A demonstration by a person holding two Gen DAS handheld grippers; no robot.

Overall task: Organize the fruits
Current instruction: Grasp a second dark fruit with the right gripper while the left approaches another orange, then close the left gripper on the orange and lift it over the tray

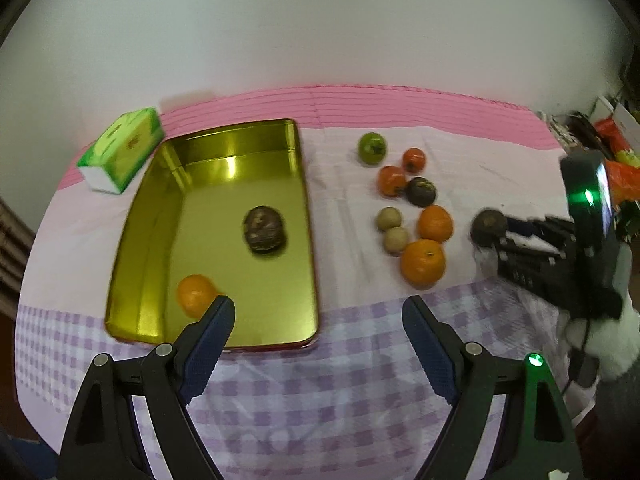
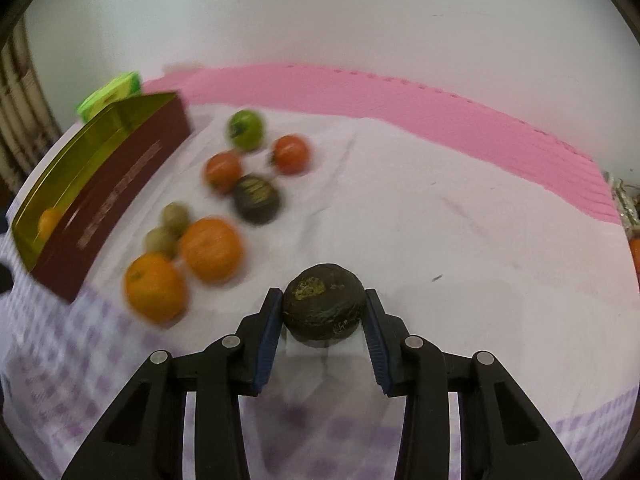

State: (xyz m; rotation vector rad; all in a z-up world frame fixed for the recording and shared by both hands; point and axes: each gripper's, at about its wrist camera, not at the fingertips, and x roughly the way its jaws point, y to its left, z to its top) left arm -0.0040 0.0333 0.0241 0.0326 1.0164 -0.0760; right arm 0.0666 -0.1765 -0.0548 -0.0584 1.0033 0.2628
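A gold tin tray lies on the left of the cloth and holds a dark brown fruit and an orange. My left gripper hangs open and empty over the tray's near right corner. To the right lies a cluster of loose fruit: a green one, two red ones, a dark one, two small tan ones and two oranges. My right gripper is shut on another dark brown fruit, right of the cluster. I cannot tell whether it touches the cloth.
A green tissue pack sits behind the tray's left corner. The checked and pink cloth covers the table up to a white wall. Clutter crowds the far right edge. A white-gloved hand holds the right gripper.
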